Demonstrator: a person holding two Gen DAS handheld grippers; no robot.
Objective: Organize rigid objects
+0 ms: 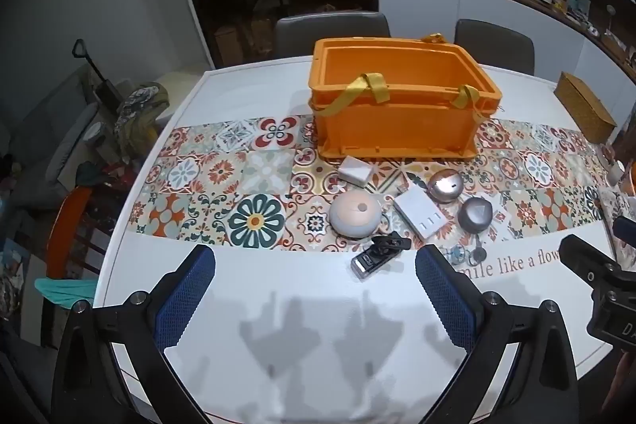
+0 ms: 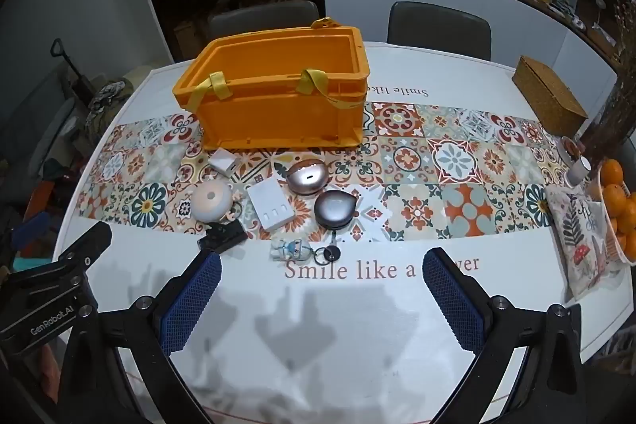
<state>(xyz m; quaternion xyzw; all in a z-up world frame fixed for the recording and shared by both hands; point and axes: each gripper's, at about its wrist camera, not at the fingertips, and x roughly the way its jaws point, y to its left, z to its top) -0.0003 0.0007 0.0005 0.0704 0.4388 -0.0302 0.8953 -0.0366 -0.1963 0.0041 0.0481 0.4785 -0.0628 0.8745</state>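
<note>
Left wrist view
Left gripper [image 1: 316,285]: hanging over bare white tabletop, blue pads spread wide, nothing sitting between them.
Orange crate [image 1: 401,106]: standing at twelve o'clock on the patterned runner [image 1: 222,181], yellow straps draping over its near wall.
Small white adapter [image 1: 357,167]: lying just in front of the crate.
Round white dome [image 1: 355,214]: resting at twelve o'clock from the pads, beside the white charger block [image 1: 421,213].
Rose-coloured case [image 1: 446,185] and grey case [image 1: 475,215]: sitting at one o'clock, near each other.
Black clip device [image 1: 379,253]: lying nearest the pads.
Right gripper [image 1: 604,277]: showing partly at three o'clock.

Right wrist view
Right gripper [image 2: 322,289]: hovering above the printed lettering, pads held far apart and gripping nothing.
Table [image 2: 457,78]: carrying a wicker box [image 2: 550,98] at two o'clock and oranges [image 2: 616,201] at three o'clock.
Figure keychain [image 2: 292,249]: lying at twelve o'clock, just beyond the pads.
Loose objects: clustering at eleven o'clock, between the pads and the crate.
Left gripper: entering at nine o'clock.
</note>
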